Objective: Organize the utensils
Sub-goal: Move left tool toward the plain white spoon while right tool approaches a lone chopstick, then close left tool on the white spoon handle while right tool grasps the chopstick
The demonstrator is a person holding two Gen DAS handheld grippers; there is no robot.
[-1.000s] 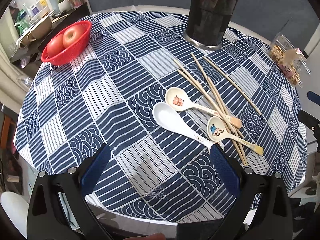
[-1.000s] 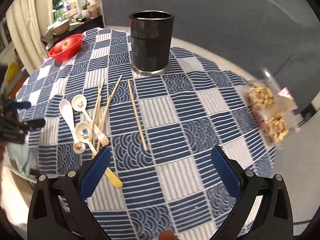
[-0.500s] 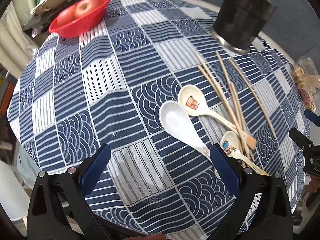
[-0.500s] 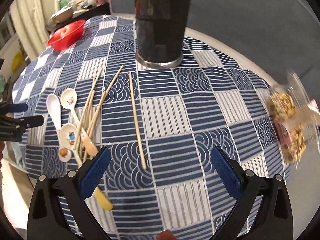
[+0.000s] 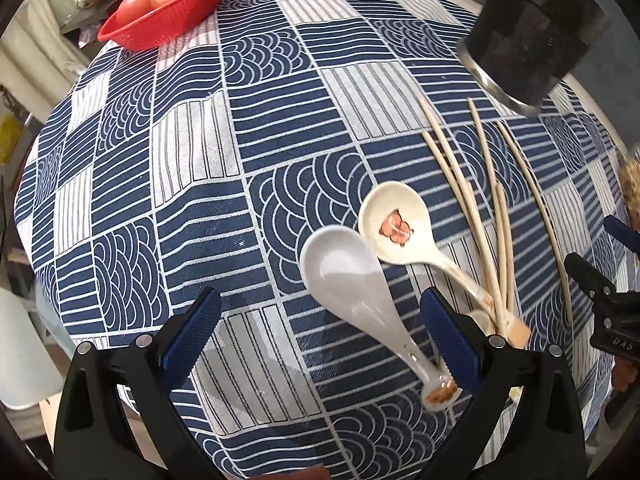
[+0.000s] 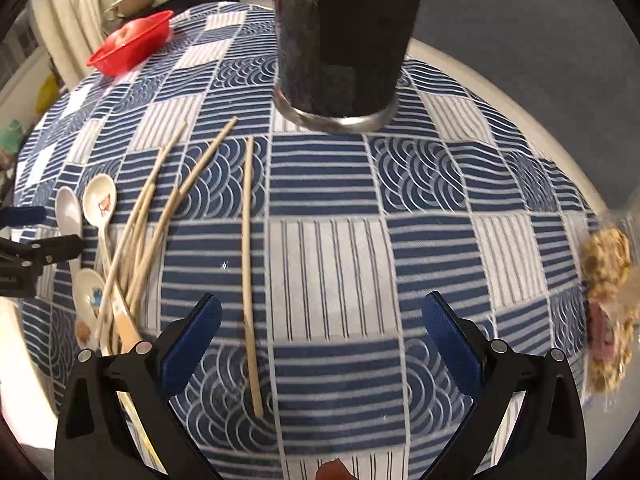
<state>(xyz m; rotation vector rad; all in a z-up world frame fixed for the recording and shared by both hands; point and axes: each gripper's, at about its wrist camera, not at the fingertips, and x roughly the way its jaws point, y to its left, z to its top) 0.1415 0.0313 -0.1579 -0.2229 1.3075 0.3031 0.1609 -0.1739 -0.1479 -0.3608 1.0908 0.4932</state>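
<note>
A plain white spoon (image 5: 352,284) lies on the blue patterned tablecloth, its handle running between the fingers of my open left gripper (image 5: 320,330). Beside it rests a cream spoon with a picture (image 5: 396,224), and several wooden chopsticks (image 5: 480,216) cross its handle. A third spoon (image 6: 90,290) shows under the chopsticks in the right wrist view. The black utensil holder (image 5: 532,28) stands at the far right. My right gripper (image 6: 320,334) is open above a single chopstick (image 6: 250,264) that lies apart from the pile, with the black utensil holder (image 6: 340,36) straight ahead.
A red basket (image 5: 160,28) with apples sits at the table's far left. A clear bag of snacks (image 6: 604,304) lies at the right edge. The round table's edge (image 6: 520,108) curves close behind the holder. The other gripper (image 5: 608,312) shows at the right.
Both grippers have moved forward and lower over the table. The white spoon now lies between my left fingers, and the single chopstick and holder are much closer to my right gripper.
</note>
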